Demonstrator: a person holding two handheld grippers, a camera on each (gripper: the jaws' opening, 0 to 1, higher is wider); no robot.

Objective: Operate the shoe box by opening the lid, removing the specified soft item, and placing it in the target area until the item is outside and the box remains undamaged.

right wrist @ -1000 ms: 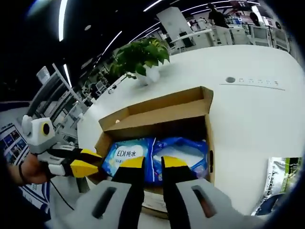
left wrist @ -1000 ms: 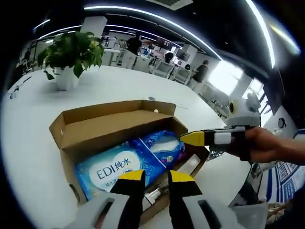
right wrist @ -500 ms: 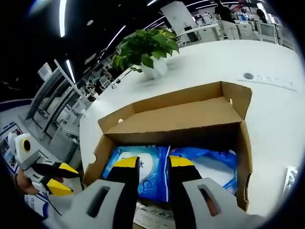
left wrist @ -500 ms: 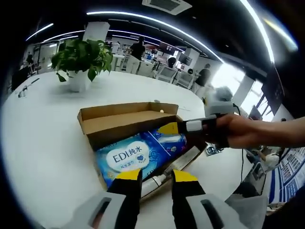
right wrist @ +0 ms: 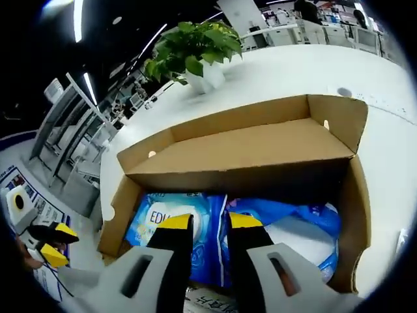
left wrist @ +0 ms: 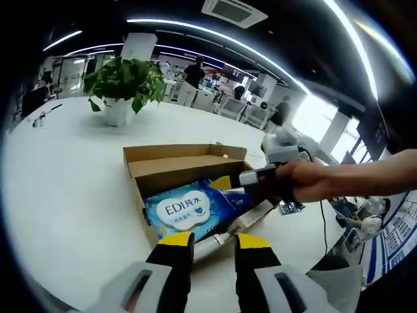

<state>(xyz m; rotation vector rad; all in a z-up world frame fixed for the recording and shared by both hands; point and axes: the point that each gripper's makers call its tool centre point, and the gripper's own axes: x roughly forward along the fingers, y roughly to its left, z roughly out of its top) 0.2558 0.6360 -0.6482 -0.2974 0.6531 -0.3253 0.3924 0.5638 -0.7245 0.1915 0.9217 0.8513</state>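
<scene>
Here, shoe box: an open brown cardboard shoe box [left wrist: 179, 171] [right wrist: 247, 153] rests on the white counter [left wrist: 58, 189] [right wrist: 391, 156], its lid folded back behind the opening.
Contents, left: a blue-and-white wet-wipes pack [left wrist: 186, 210] [right wrist: 168, 220] printed "EDI" lies flat inside the box.
Contents, right: a second blue soft pack [right wrist: 296, 229] lies beside the first, touching it, also inside the box.
Front edge: in the left gripper view a pale printed flap or sheet [left wrist: 228, 229] lies along the near side of the box; what it is cannot be told.
Left tongs: the left tongs [left wrist: 213, 240] hang apart over the counter just short of the box, holding nothing; in the right gripper view they appear small at the far left [right wrist: 53, 242], jaws apart.
Right tongs: the right tongs [right wrist: 203, 222] stand apart directly above the two packs, clamped on nothing; in the left gripper view they [left wrist: 225, 184] reach into the box, carried by a hand [left wrist: 306, 182].
Room: a potted plant [left wrist: 124, 81] [right wrist: 192, 49] stands on the counter behind the box; an office with ceiling light strips and distant people lies beyond.
</scene>
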